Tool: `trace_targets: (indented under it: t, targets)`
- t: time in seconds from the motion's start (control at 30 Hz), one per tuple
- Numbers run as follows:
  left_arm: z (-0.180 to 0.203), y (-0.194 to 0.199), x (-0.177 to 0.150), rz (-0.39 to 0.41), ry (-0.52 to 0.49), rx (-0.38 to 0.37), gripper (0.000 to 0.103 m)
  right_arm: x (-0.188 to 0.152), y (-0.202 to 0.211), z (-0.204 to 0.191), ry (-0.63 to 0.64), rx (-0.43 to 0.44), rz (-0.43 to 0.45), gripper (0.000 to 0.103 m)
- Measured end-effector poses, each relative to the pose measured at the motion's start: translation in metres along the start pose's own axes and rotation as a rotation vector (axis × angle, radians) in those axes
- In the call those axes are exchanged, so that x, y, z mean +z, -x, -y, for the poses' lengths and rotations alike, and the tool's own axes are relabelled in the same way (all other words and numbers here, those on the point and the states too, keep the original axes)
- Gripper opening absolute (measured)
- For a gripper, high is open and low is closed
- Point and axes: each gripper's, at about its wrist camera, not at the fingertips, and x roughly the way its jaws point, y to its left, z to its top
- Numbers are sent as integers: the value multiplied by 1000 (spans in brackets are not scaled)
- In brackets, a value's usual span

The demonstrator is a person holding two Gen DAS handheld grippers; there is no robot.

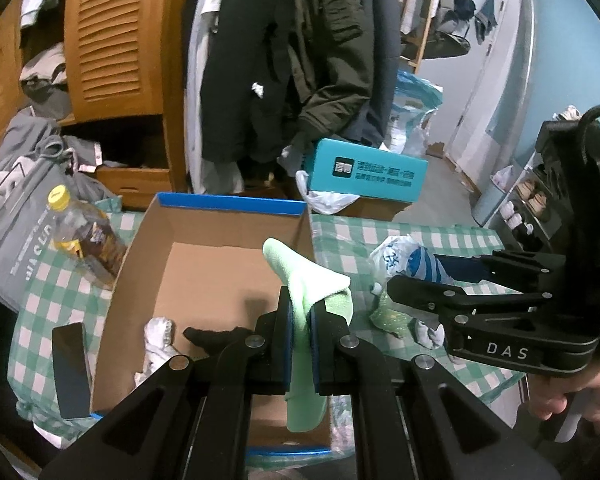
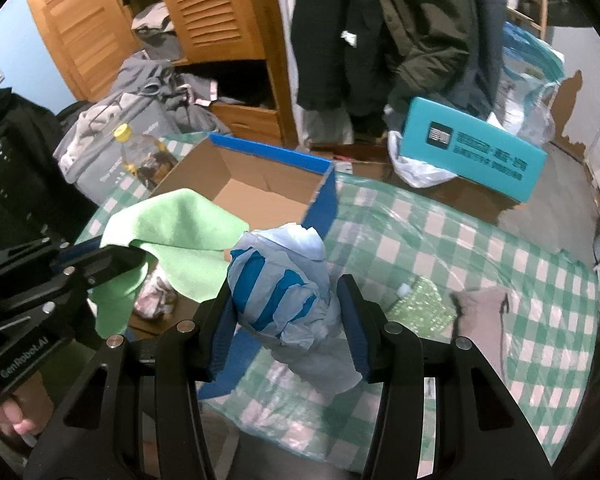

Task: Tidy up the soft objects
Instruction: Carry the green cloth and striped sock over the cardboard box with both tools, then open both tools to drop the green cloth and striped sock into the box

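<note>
The left gripper (image 1: 300, 312) pinches a limp green cloth (image 1: 300, 276) over the cardboard box (image 1: 220, 256). The right gripper (image 2: 288, 308) squeezes a crumpled plastic bag (image 2: 284, 292); both look light, so any bunched fold should hold.

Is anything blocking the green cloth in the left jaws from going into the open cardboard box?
Nothing visible blocks it. The left gripper holds the green cloth over the open-topped cardboard box. Only a white sock and a black item lie at the near end of the box floor; the rest is bare.
</note>
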Motion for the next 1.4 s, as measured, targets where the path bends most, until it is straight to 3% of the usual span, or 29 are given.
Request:
trace_targets:
  t: [0.5, 1.03, 1.1, 1.17, 1.23, 1.4]
  targets:
    - [-45, -4, -11, -23, 64, 67, 7, 14, -36, -47, 60, 46, -58, 48]
    - [-80, -26, -23, -101, 108, 170, 9, 23, -69, -66, 67, 67, -109, 50]
    - [-81, -27, -24, -109, 109, 181, 12, 23, -71, -65, 61, 66, -115, 52]
    - [-82, -29, -24, -116, 113, 191, 31, 23, -73, -64, 55, 65, -119, 54]
    - [-84, -27, -24, -100, 116, 200, 43, 24, -73, -64, 54, 61, -121, 57]
    - [-86, -25, -22, -91, 121, 219, 55, 26, -70, -58, 38, 55, -109, 63]
